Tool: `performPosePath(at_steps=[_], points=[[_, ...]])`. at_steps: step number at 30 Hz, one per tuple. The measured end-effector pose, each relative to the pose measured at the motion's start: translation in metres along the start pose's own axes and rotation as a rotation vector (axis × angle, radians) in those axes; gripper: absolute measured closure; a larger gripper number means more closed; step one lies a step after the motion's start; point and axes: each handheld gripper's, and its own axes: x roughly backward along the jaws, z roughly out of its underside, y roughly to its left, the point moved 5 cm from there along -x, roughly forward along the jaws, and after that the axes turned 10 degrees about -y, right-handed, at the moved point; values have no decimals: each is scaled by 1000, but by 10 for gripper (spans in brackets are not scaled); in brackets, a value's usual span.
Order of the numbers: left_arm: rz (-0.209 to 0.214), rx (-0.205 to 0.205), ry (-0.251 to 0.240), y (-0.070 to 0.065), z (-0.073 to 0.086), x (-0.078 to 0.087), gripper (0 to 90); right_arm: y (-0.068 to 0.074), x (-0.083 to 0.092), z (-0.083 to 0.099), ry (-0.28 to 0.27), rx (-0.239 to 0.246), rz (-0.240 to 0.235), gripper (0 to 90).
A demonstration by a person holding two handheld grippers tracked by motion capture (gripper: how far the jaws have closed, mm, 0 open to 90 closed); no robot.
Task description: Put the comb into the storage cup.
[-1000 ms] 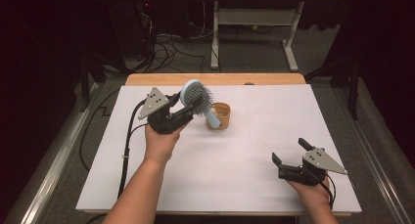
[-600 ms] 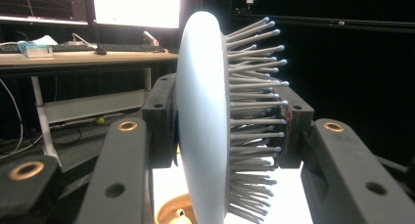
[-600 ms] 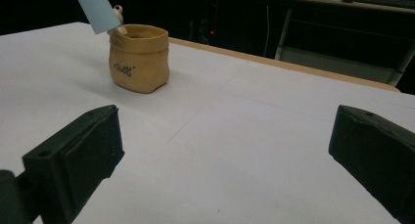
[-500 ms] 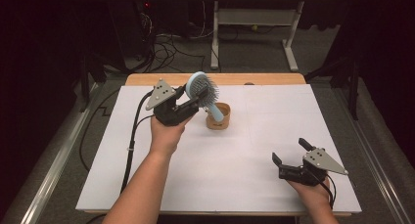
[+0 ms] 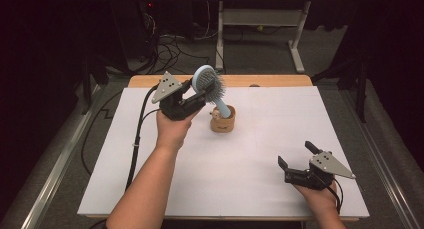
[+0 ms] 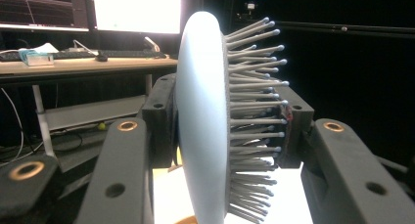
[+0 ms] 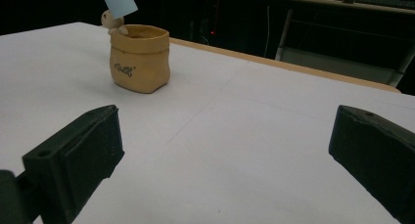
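L tool (image 5: 192, 100): jaws clamped on head of light-blue hairbrush (image 5: 207, 84), one jaw on smooth back, other on bristle side. Brush held above counter (image 5: 260, 189), bristles facing right in high view, handle angled down w/ its end at mouth of small tan pot (image 5: 222, 121). Whether handle touches pot: cannot tell. Pot stands upright on white counter surface, near far edge, left of ctr. R tool (image 5: 296, 155): jaws spread wide, nothing between them, resting near front-right corner of counter, well apart from pot. R tool pts toward pot, per right gripper view.
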Motion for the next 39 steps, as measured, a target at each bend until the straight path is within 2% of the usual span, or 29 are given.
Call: performPosePath(at_steps=[11,18,22,27,39], points=[[-2,-5,9,0,3,-14,542,0,1,-1,-5,-2,-2,0],[-13,-28,16,-1,4,-22,542,0,1,-1,-8,-5,-3,0],[-20,-23,14,1,5,-25,542,0,1,-1,-8,-5,-3,0],[-27,-37,28,2,9,-30,542,0,1,-1,-9,-5,-3,0],[-41,-40,66,4,22,-36,541,-2,2,-2,-14,-9,-1,0]])
